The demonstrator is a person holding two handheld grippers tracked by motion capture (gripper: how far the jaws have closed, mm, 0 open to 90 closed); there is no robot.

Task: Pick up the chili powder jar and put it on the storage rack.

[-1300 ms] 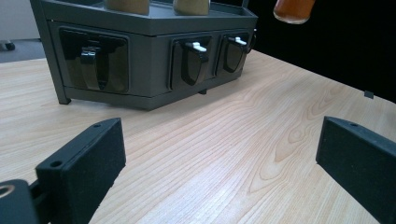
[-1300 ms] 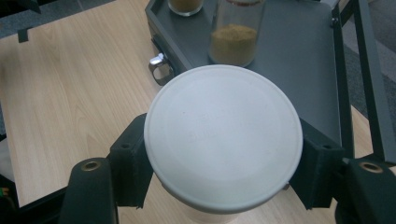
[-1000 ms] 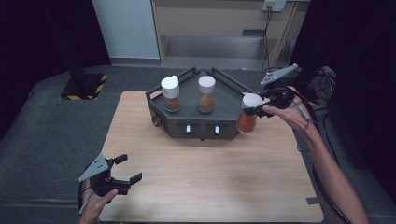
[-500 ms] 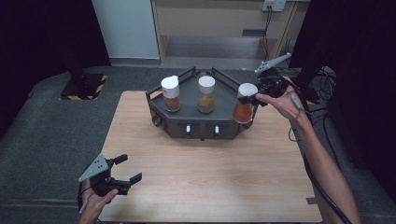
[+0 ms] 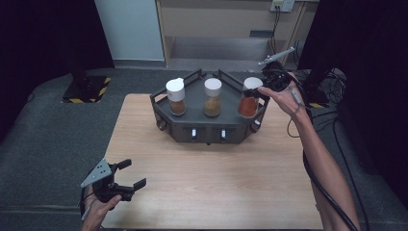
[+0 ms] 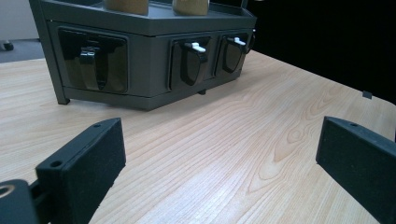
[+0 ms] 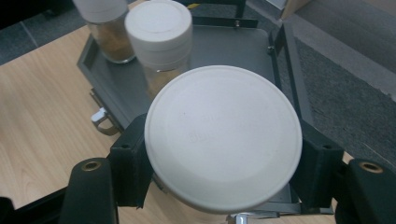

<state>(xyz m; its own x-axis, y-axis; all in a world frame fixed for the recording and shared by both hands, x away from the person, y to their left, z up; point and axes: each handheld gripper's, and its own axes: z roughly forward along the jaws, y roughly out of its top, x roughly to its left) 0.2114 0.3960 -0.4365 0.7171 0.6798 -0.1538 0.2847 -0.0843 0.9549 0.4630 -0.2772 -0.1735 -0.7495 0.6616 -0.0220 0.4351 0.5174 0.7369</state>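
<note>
Red jar: I see the jar [image 5: 249, 99] with reddish powder at the right end of the rack [image 5: 208, 126], clamped at its white lid by my right gripper [image 5: 260, 89]. From the high view I cannot tell if its base rests on the rack or hangs just above it.

Right gripper: in the right gripper view the lid [image 7: 223, 137] sits squarely between the two black jaws, each pad pressed to its rim.

Right arm: my right hand [image 5: 287, 97] reaches in from the table's far right corner, forearm stretched long over the right edge, a cable trailing along it.

Left gripper: it hovers at the near left corner of the table [image 5: 211, 192], held in my left hand [image 5: 96, 209], jaws spread wide with nothing between them. The left gripper [image 6: 219, 154] looks low across the wood towards the rack's front.

Neighbours: a middle jar [image 5: 212, 97] of tan powder stands just beside the red one; a left jar [image 5: 176, 96] of brown powder stands further along the rack. Both wear white lids.

Rack: dark grey, angled, with raised rails at the back and small levers [image 6: 194, 46] along its front face.

In the way: the middle jar is the closest thing to the held jar; the two are near but apart.
</note>
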